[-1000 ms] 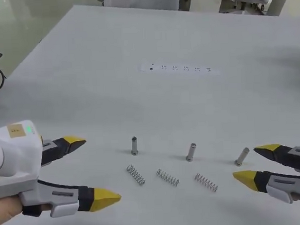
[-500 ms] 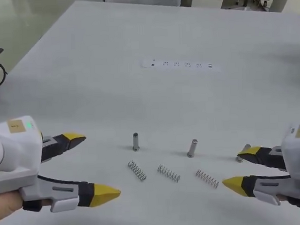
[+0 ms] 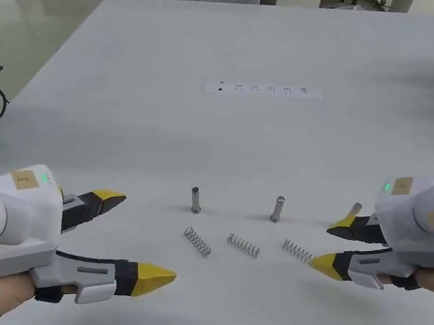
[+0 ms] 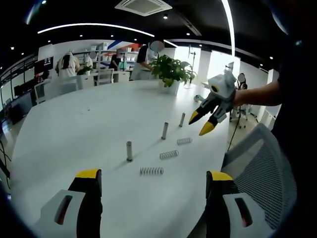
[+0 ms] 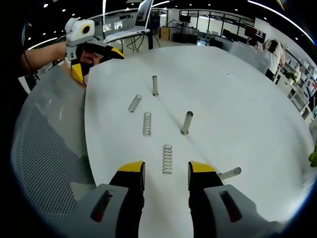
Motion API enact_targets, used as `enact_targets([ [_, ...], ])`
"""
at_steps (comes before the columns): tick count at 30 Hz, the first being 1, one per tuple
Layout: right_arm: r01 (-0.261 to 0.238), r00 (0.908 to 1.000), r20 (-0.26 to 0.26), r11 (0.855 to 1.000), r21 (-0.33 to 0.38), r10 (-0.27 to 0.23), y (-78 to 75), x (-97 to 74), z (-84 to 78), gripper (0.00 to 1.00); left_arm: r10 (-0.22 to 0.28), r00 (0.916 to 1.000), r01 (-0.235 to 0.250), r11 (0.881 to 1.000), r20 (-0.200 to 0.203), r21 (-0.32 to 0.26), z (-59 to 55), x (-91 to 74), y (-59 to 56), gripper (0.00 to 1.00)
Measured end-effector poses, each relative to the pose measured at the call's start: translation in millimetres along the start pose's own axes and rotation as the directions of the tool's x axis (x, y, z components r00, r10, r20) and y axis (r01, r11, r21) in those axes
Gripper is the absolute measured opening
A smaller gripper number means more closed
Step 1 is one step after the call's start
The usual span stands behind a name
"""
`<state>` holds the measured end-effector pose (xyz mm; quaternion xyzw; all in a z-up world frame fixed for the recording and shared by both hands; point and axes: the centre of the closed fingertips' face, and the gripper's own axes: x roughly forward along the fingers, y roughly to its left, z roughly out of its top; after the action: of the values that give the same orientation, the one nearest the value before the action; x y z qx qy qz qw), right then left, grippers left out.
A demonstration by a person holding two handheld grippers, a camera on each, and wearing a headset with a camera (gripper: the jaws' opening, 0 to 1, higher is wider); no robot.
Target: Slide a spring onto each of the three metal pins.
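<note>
White tabletop (image 3: pixel 198 55), everything sits on it.

Left tool (image 3: pixel 145 237): near left, jaws wide apart, nothing between them, hovering clear of the parts. From the left gripper view its jaws point along the row of parts, with the left spring just ahead of them.

Right tool (image 3: pixel 320 246): near right, jaws parted but narrower than the left tool's, nothing gripped. In the right gripper view the right spring (image 5: pixel 167 158) lies just ahead of the gap between the two yellow tips, not touching either.

Pale strip with small dark marks (image 3: pixel 261 89): far centre, well apart from the parts.

Pins, one row across the near centre:
- left pin (image 3: pixel 195 199): upright, free-standing.
- middle pin (image 3: pixel 277 209): standing, slight lean.
- right pin (image 3: pixel 354 211): just beside the right tool's far jaw, partly hidden by it in the head view. Strongly tilted or lying down, can't tell which.

Springs, one row just nearer than the pins, all lying flat, none on a pin:
- left spring (image 3: pixel 197 241): just near of the left pin.
- middle spring (image 3: pixel 243 245): between the left and middle pins.
- right spring: closest to the right tool's near tip.
</note>
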<state>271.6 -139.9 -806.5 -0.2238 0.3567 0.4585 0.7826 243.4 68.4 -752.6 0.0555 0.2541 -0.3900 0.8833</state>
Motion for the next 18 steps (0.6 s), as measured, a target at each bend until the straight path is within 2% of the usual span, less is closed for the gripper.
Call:
enact_targets([
  [6, -0.017, 0.9995, -0.025, 1.0, -0.009, 0.017, 3.0, 12.0, -1.4, 0.31, -0.003, 1.0, 0.003, 1.0, 0.001, -0.003, -0.6, 0.5, -1.4, 0.83],
  [18, -0.045, 0.9956, -0.083, 0.999, -0.016, 0.043, 2.0, 25.7, -10.4, 0.26, -0.004, 1.0, 0.004, 1.0, -0.003, -0.013, -4.7, 0.3, -1.9, 0.82],
])
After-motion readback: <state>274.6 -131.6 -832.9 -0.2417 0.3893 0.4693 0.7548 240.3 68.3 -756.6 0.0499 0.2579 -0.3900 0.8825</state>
